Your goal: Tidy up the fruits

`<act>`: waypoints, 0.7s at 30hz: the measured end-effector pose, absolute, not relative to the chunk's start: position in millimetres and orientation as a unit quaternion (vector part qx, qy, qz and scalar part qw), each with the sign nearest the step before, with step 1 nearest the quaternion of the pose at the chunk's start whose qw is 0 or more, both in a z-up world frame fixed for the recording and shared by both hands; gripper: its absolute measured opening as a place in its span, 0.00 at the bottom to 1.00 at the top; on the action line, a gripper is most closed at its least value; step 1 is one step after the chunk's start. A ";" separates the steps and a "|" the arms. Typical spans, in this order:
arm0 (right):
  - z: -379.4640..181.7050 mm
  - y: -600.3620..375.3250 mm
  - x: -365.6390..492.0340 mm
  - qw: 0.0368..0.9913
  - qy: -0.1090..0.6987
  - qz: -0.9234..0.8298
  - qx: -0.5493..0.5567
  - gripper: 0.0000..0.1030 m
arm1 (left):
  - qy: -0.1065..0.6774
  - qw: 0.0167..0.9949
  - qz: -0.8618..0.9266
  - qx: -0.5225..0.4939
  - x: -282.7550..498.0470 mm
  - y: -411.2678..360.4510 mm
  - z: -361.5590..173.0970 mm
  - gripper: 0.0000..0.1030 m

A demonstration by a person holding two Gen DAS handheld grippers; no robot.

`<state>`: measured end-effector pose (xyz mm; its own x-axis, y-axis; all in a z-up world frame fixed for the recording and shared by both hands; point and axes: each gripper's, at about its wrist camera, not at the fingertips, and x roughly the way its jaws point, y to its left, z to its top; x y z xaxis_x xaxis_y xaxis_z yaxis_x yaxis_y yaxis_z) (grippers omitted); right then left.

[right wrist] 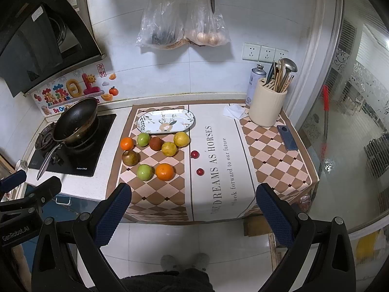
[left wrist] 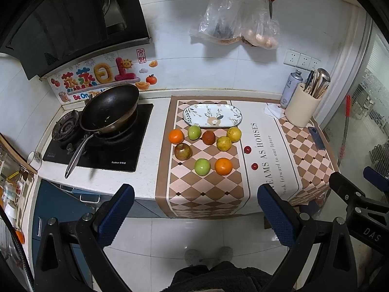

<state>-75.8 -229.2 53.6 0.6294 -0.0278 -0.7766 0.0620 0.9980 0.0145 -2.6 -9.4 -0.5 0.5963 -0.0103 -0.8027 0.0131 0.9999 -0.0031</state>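
- White kitchen desk (left wrist: pixel 148 187) draped with a brown-and-cream diamond-patterned cloth (left wrist: pixel 206 194).
- Oval pale-blue ceramic plate with a deer motif (left wrist: pixel 212 115), empty, at the cloth's far side.
- Left claw (left wrist: pixel 194 213) and right claw (right wrist: pixel 192 213): both jaws wide, holding nothing, hovering off the desk's near edge.
- Round orange, green, yellow and brown fruits (left wrist: pixel 206 146) clustered just before the plate, ahead of both claws; the left looks better lined up.
- Two small red fruits (right wrist: pixel 197 163) apart, rightward.

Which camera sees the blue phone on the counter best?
The right wrist view shows the phone best: it lies flat on the checkered mat, beside the cream utensil holder, with its whole back and camera ring visible. In the left wrist view the phone sits nearer the picture's edge, thinner and more squashed.
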 end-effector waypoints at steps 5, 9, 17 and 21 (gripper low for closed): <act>51.9 -228.2 -77.1 0.902 0.431 -0.024 0.021 1.00 | 0.449 0.893 -0.008 0.003 -2.6 -9.0 -0.4 1.00; 51.4 -232.0 -76.7 0.902 0.430 -0.023 0.020 1.00 | 0.451 0.893 -0.008 0.002 -1.1 -7.2 0.1 1.00; 53.3 -234.2 -78.9 0.903 0.429 -0.021 0.021 1.00 | 0.449 0.893 -0.005 0.001 -3.7 -12.2 -2.2 1.00; 52.8 -232.9 -77.5 0.903 0.428 -0.018 0.018 1.00 | 0.451 0.892 -0.010 0.002 -1.3 -9.2 0.2 1.00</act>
